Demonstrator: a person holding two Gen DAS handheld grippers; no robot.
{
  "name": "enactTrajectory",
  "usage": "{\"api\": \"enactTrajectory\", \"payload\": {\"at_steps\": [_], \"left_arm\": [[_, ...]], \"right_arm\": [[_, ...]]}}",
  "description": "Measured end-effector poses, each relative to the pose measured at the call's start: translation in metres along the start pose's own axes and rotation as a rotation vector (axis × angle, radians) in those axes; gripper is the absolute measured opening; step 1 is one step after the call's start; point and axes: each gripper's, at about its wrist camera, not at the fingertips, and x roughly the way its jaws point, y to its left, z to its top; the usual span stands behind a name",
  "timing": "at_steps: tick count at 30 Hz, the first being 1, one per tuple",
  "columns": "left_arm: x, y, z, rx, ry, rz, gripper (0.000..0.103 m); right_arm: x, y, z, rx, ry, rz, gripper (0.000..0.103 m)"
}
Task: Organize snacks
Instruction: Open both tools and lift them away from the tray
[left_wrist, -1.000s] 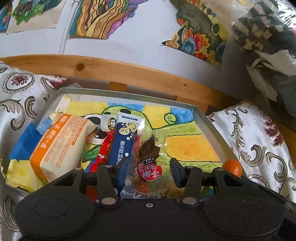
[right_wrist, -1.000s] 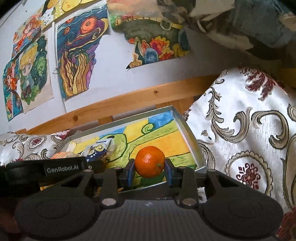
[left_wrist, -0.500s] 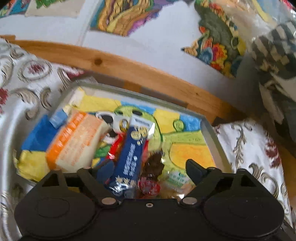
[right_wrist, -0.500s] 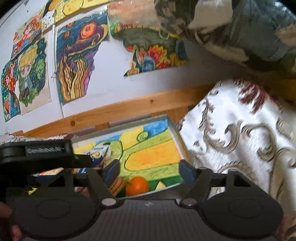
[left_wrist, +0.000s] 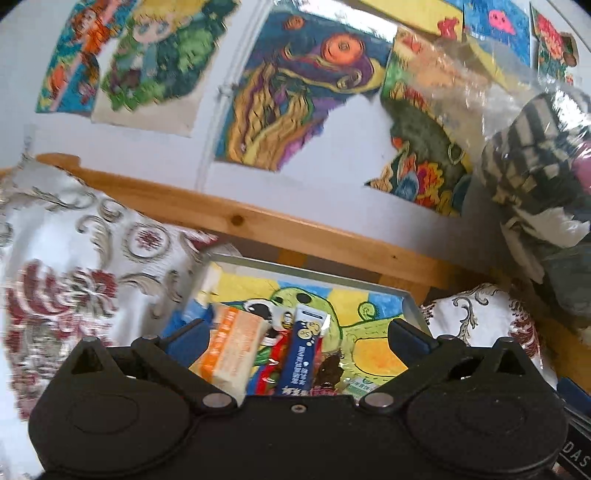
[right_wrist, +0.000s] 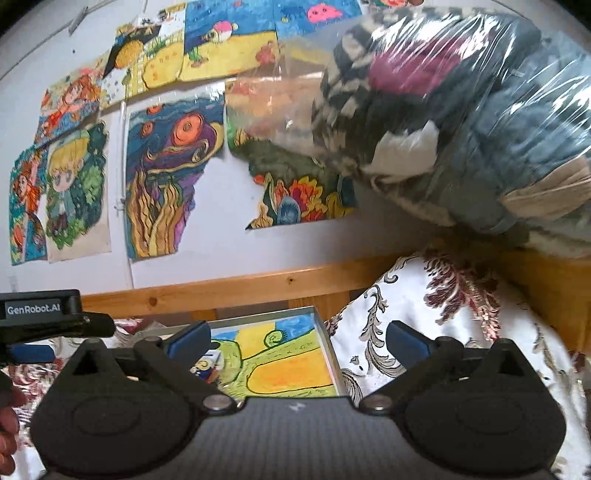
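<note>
A grey tray (left_wrist: 413, 303) lined with a yellow and green drawing lies on the patterned cloth. In it lie an orange and white packet (left_wrist: 232, 347), a blue stick packet (left_wrist: 303, 360), a red wrapper (left_wrist: 271, 363) and a dark dried snack in clear wrap (left_wrist: 328, 369). My left gripper (left_wrist: 298, 338) hangs open above the near end of the tray, holding nothing. My right gripper (right_wrist: 297, 341) is open too and empty, raised over the same tray (right_wrist: 327, 345). The orange is hidden from both views.
A wooden rail (left_wrist: 295, 229) runs behind the tray, below a wall of coloured drawings (left_wrist: 295, 92). A big clear bag of clothes (right_wrist: 461, 129) bulges at the right. Patterned cloth (right_wrist: 424, 332) surrounds the tray. A hand (right_wrist: 7, 424) shows at the left edge.
My right gripper let go of the orange into the tray, opened wide and lifted away. My left gripper opened wider and drew up and back from the snacks.
</note>
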Motion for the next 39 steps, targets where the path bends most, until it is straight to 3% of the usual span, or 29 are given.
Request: {"api": "enactTrajectory", "payload": {"at_steps": [9, 21, 30, 39], "left_arm": [[-0.074, 0.012, -0.018, 0.046, -0.001, 0.038, 0.102], [-0.139, 0.032, -0.037, 0.082, -0.015, 0.074, 0.102], [-0.157, 0.050, -0.054, 0.098, -0.022, 0.083, 0.102], [-0.150, 0.060, -0.096, 0.179, 0.059, 0.041, 0.102]], "right_arm": [[-0.050, 0.017, 0.017, -0.007, -0.010, 0.024, 0.103], [-0.098, 0.033, 0.025, -0.042, -0.010, 0.009, 0.103], [-0.128, 0.035, 0.000, -0.083, 0.010, -0.026, 0.103], [-0.140, 0.038, -0.036, -0.153, 0.148, -0.031, 0.103]]}}
